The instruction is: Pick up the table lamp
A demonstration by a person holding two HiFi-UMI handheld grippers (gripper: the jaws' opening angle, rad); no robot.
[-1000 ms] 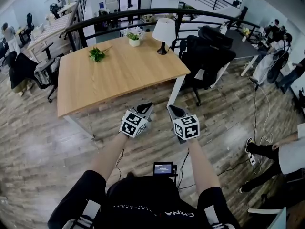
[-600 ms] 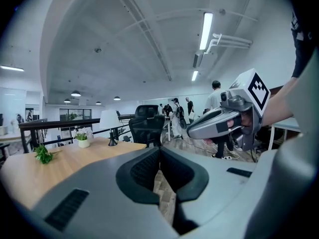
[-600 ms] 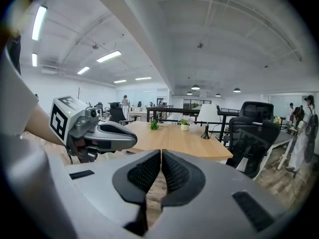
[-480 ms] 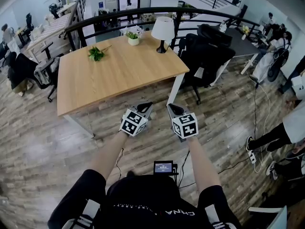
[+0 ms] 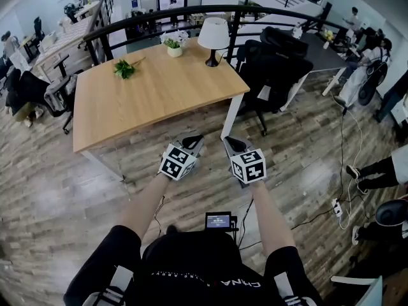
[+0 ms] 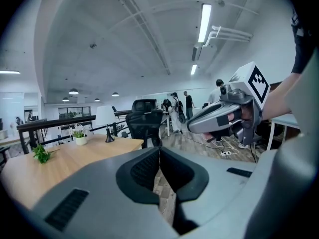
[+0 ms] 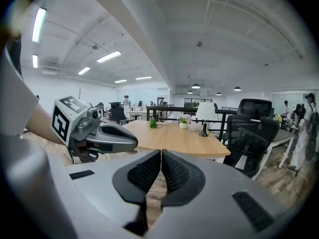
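Note:
The table lamp [image 5: 213, 38], with a white shade and a dark stem and base, stands upright at the far right corner of the wooden table [image 5: 153, 97]. It also shows small in the right gripper view as the lamp [image 7: 205, 115] and in the left gripper view as the lamp [image 6: 105, 125]. My left gripper [image 5: 193, 142] and right gripper [image 5: 231, 145] hover side by side over the floor in front of the table, well short of the lamp. On both grippers the jaws are shut, pads touching, with nothing between them.
A small white pot with flowers [image 5: 173, 46] and a green sprig [image 5: 123, 69] lie on the table's far side. Black office chairs [image 5: 274, 69] stand right of the table, a black railing [image 5: 159, 18] behind it. People [image 5: 376, 171] stand at the right; cables cross the floor.
Both grippers have edged slightly forward toward the table, and the view has shifted so the table and lamp sit a little higher. Jaws stay shut.

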